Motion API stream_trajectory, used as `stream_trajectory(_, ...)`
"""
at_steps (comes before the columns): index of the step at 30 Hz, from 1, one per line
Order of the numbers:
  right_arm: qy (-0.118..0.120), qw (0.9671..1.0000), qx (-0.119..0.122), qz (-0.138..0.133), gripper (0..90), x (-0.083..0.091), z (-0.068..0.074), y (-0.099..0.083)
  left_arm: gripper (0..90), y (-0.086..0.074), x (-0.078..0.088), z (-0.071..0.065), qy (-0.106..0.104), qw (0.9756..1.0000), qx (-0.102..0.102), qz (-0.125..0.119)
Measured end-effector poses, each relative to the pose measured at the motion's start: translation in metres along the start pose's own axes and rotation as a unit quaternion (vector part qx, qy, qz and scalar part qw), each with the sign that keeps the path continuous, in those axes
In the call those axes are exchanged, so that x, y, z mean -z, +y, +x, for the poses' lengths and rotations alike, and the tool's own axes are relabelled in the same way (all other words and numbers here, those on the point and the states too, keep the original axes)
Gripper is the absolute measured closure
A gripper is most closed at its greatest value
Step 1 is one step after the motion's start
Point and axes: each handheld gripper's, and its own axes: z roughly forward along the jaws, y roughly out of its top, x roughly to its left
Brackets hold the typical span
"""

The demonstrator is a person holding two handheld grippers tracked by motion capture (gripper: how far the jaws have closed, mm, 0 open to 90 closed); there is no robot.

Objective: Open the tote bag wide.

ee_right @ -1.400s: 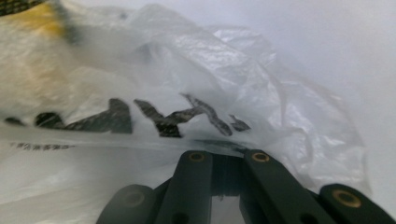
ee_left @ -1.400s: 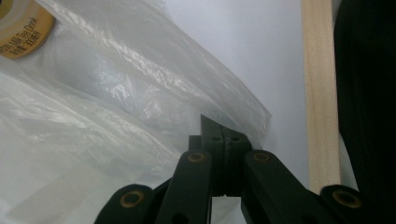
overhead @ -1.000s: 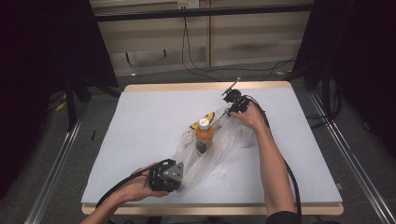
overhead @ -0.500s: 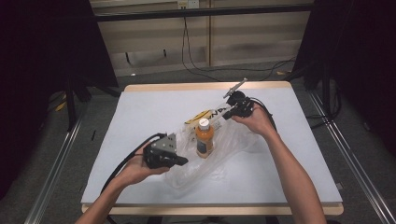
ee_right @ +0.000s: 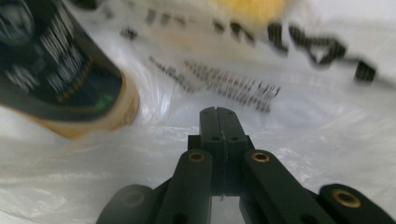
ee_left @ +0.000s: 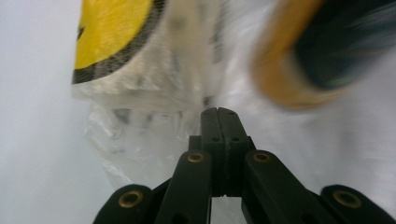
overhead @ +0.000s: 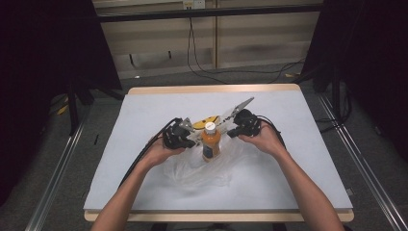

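Between the clenched left gripper (overhead: 188,136) and clenched right gripper (overhead: 234,131) stands the orange bottle (overhead: 210,143).

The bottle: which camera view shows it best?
The high view: the bottle stands whole there, white cap up, on the bag. Each gripper view gives just a blurred part of it.
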Motion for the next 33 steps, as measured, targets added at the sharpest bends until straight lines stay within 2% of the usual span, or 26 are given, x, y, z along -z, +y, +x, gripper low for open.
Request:
stream_trajectory(1,0.004,0.9999,-0.007,0.013,90.0,-0.007,0.002,-0.009,90.0,-0.002,-0.004,0.004,0.000,0.9999,0.010,0.001)
stream_trajectory(2,0.003,0.9999,-0.004,0.013,90.0,-0.010,0.001,-0.013,90.0,-0.003,-0.007,0.007,0.007,0.9997,0.021,-0.001)
stream_trajectory(3,0.003,0.9999,-0.004,0.013,90.0,-0.010,0.001,-0.013,90.0,-0.004,-0.009,0.011,0.016,0.9996,0.022,0.003)
stream_trajectory(4,0.005,0.9999,-0.006,0.013,90.0,-0.012,0.001,-0.017,90.0,-0.005,-0.010,0.013,0.018,0.9993,0.033,-0.004)
stream_trajectory(5,0.010,0.9999,-0.008,0.010,90.0,-0.011,0.001,-0.025,90.0,-0.006,-0.010,0.018,0.033,0.9983,0.048,-0.008)
stream_trajectory(7,0.010,0.9999,-0.006,-0.003,90.0,-0.009,0.002,-0.032,90.0,-0.007,-0.011,0.021,0.036,0.9980,0.051,-0.008)
stream_trajectory(9,0.010,0.9999,-0.002,-0.004,90.0,-0.007,0.004,-0.034,90.0,-0.009,-0.012,0.026,0.042,0.9962,0.074,-0.020)
stream_trajectory(10,0.011,0.9999,0.000,0.005,90.0,-0.004,0.010,-0.037,90.0,-0.010,-0.013,0.028,0.040,0.9955,0.082,-0.025)
stream_trajectory(11,0.011,0.9999,0.000,0.005,90.0,-0.004,0.010,-0.037,90.0,-0.011,-0.013,0.029,0.040,0.9947,0.089,-0.031)
stream_trajectory(12,0.016,0.9997,0.020,0.005,90.0,-0.003,0.017,-0.039,90.0,-0.012,-0.014,0.029,0.042,0.9944,0.091,-0.034)
stream_trajectory(15,0.020,0.9994,0.029,0.007,90.0,-0.001,0.025,-0.041,90.0,-0.012,-0.014,0.029,0.041,0.9942,0.092,-0.037)
stream_trajectory(17,0.023,0.9992,0.031,0.009,90.0,0.000,0.029,-0.042,90.0,-0.014,-0.014,0.029,0.042,0.9929,0.102,-0.046)
stream_trajectory(18,0.023,0.9991,0.034,0.007,90.0,0.001,0.030,-0.044,90.0,-0.015,-0.014,0.030,0.035,0.9923,0.107,-0.053)
stream_trajectory(19,0.026,0.9992,0.030,0.004,90.0,0.003,0.029,-0.046,90.0,-0.017,-0.015,0.029,0.030,0.9896,0.124,-0.066)
stream_trajectory(20,0.027,0.9993,0.027,0.005,90.0,0.004,0.028,-0.048,90.0,-0.019,-0.014,0.029,0.034,0.9883,0.131,-0.070)
stream_trajectory(21,0.031,0.9993,0.018,0.004,90.0,0.005,0.027,-0.050,90.0,-0.023,-0.014,0.031,0.023,0.9863,0.142,-0.081)
stream_trajectory(22,0.031,0.9993,0.018,0.004,90.0,0.005,0.027,-0.050,90.0,-0.023,-0.014,0.031,0.023,0.9863,0.142,-0.081)
stream_trajectory(23,0.032,0.9994,0.016,0.003,90.0,0.006,0.027,-0.052,90.0,-0.024,-0.013,0.032,0.023,0.9852,0.146,-0.088)
stream_trajectory(24,0.031,0.9993,0.018,0.004,90.0,0.007,0.027,-0.053,90.0,-0.025,-0.011,0.033,0.020,0.9872,0.136,-0.082)
stream_trajectory(26,0.027,0.9994,0.021,0.003,90.0,0.009,0.030,-0.056,90.0,-0.027,-0.008,0.033,0.013,0.9841,0.146,-0.100)
stream_trajectory(28,0.023,0.9995,0.020,-0.001,90.0,0.010,0.031,-0.057,90.0,-0.027,-0.002,0.034,0.002,0.9820,0.145,-0.121)
stream_trajectory(29,0.012,0.9997,0.016,-0.016,90.0,0.012,0.032,-0.058,90.0,-0.026,0.002,0.033,0.003,0.9805,0.146,-0.131)
stream_trajectory(30,0.010,0.9994,0.009,-0.031,90.0,0.015,0.032,-0.058,90.0,-0.026,0.006,0.032,0.000,0.9778,0.150,-0.146)
stream_trajectory(31,0.014,0.9987,0.004,-0.050,90.0,0.018,0.031,-0.059,90.0,-0.025,0.011,0.031,-0.004,0.9764,0.147,-0.158)
stream_trajectory(32,0.011,0.9968,-0.003,-0.079,90.0,0.025,0.032,-0.058,90.0,-0.025,0.021,0.028,-0.008,0.9741,0.141,-0.177)
stream_trajectory(33,0.007,0.9957,-0.008,-0.092,90.0,0.029,0.032,-0.057,90.0,-0.025,0.021,0.028,-0.008,0.9741,0.141,-0.177)
